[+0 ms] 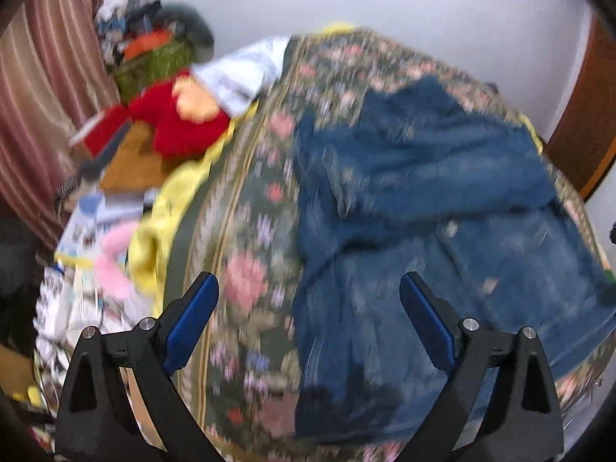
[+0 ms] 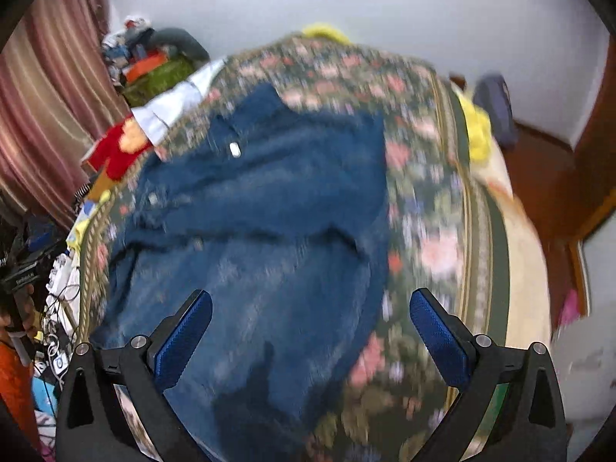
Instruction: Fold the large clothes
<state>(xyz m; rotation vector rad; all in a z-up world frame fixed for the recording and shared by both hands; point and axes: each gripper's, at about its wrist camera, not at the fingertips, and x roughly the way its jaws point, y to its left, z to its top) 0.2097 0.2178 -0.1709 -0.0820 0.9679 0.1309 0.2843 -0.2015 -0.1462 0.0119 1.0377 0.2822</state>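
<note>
A: Where was the jacket (image 1: 423, 208) found?
B: It was spread flat on the flowered bedspread (image 1: 246, 238).
A: And the jaws?
B: Both the left gripper (image 1: 308, 288) and the right gripper (image 2: 310, 304) were held wide apart above it; nothing was pinched.

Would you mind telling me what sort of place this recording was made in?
Most likely a home bedroom: a blue denim garment lies spread on a bed with a floral cover, striped curtains hang to one side, and clothes and a red soft toy are piled beside the bed.
</note>
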